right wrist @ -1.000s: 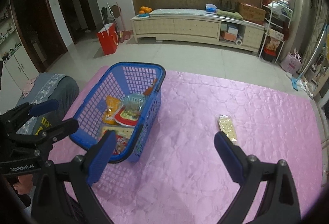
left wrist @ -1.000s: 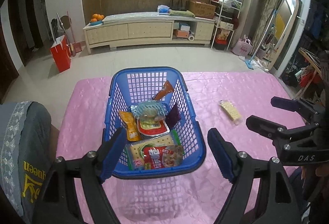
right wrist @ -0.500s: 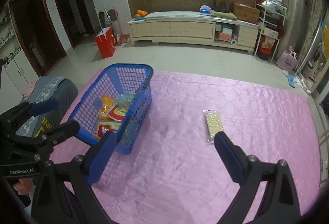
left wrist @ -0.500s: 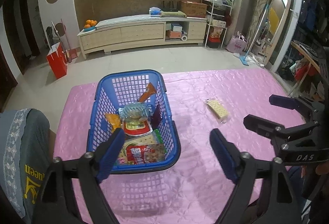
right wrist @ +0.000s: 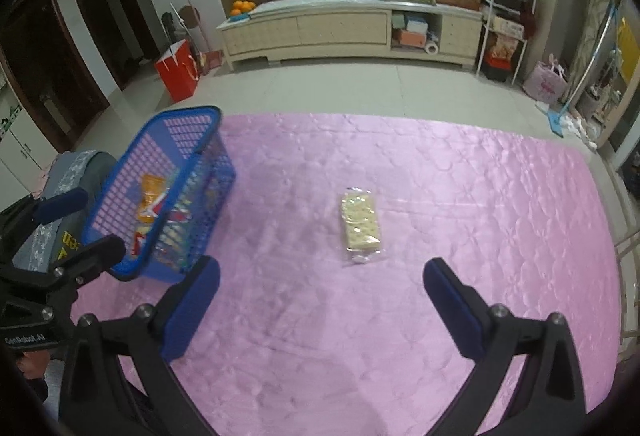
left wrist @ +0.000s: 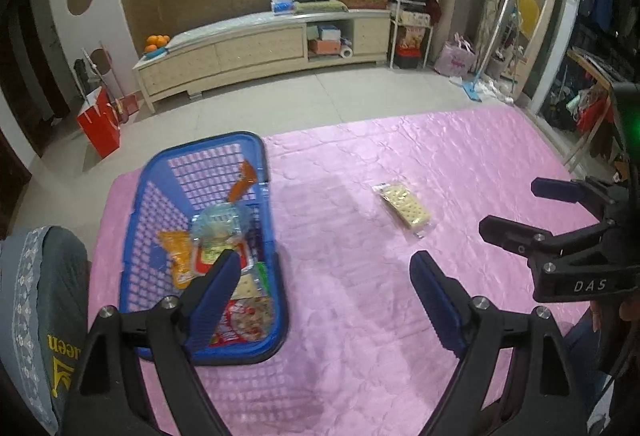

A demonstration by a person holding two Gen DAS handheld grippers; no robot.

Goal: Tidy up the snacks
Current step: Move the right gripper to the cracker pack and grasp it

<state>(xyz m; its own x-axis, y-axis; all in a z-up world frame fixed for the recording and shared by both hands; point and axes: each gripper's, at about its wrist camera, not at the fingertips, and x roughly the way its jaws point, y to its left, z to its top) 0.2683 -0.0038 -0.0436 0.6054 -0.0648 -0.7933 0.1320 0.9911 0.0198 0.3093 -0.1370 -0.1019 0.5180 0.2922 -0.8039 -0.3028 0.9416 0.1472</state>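
A blue plastic basket (left wrist: 136, 204) with several snack packets stands on the pink cloth at the left; it also shows in the right wrist view (right wrist: 120, 164). One clear-wrapped pack of pale crackers (left wrist: 405, 209) lies alone on the cloth, also in the right wrist view (right wrist: 360, 224). My left gripper (left wrist: 326, 292) is open and empty, between the basket and the crackers, above the cloth. My right gripper (right wrist: 318, 302) is open and empty, just short of the cracker pack; it also shows in the left wrist view (left wrist: 532, 208).
The pink cloth (right wrist: 460, 204) covers the table. A grey cushion (left wrist: 36, 308) sits at the table's left edge. Beyond lie a tiled floor, a low cabinet (right wrist: 344, 28), a red bag (right wrist: 178, 74) and shelves at the right.
Both grippers have swung right, away from the basket. The cracker pack now lies nearly centred ahead of the right gripper. Both stayed open.
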